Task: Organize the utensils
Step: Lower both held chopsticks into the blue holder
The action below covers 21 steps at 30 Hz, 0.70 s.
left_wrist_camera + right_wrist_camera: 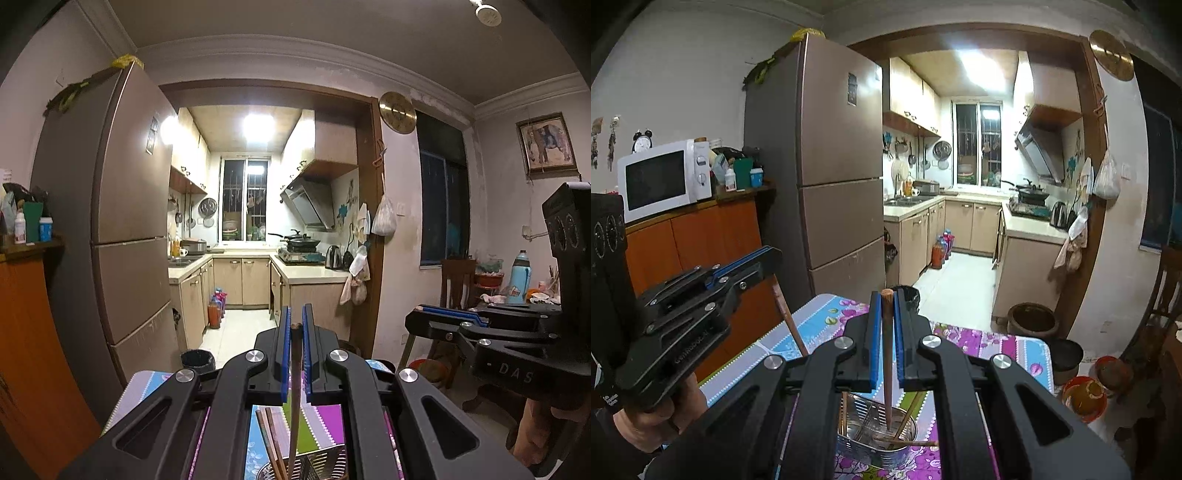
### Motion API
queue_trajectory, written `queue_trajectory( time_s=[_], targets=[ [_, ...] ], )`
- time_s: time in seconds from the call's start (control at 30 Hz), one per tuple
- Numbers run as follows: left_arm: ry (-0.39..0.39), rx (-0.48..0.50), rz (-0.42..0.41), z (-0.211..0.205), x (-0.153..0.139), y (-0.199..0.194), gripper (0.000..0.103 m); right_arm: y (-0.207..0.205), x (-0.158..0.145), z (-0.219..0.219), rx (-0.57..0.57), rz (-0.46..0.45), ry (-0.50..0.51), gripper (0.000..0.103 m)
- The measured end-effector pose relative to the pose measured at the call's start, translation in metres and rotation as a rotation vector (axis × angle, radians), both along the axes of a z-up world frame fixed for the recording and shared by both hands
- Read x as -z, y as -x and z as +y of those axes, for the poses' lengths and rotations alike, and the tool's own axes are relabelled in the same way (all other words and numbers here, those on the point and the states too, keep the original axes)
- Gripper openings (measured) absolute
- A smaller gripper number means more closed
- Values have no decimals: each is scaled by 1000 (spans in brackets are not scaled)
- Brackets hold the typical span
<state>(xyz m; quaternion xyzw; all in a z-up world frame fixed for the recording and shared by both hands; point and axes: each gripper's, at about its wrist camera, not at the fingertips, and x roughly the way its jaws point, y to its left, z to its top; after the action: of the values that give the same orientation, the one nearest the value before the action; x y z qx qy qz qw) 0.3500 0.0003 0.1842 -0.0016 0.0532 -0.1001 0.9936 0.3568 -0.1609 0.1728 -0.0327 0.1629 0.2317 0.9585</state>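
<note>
Left gripper (pixel 295 319): jaws clamped on one brown chopstick (pixel 295 387), shaft hanging below the jaws into the metal utensil basket (pixel 325 461). Right gripper (pixel 885 301): jaws clamped on a second brown chopstick (pixel 887 362), tip down inside that basket beneath the jaws, beside loose chopsticks (pixel 908 441). Underneath: floral tablecloth (pixel 979 339).

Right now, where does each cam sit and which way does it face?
Left wrist: on the left gripper, facing the kitchen doorway; its chopstick pinched, right gripper at the side.
Right wrist: on the right gripper, tilted down at the metal holder on the table; its own chopstick pinched, a hand on the left one.
Shared: fridge, kitchen, table, holder.
</note>
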Motion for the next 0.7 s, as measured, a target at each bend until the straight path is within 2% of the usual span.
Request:
queue_trajectory(
  time_s=[0.43,0.7],
  targets=[
    [-9,5,68,-2,39,-30,7,-28,37,2,-8,95,1,5],
    [-2,-19,97,0,48,-41,8,-41,50,1,-7,137,6,6]
  ],
)
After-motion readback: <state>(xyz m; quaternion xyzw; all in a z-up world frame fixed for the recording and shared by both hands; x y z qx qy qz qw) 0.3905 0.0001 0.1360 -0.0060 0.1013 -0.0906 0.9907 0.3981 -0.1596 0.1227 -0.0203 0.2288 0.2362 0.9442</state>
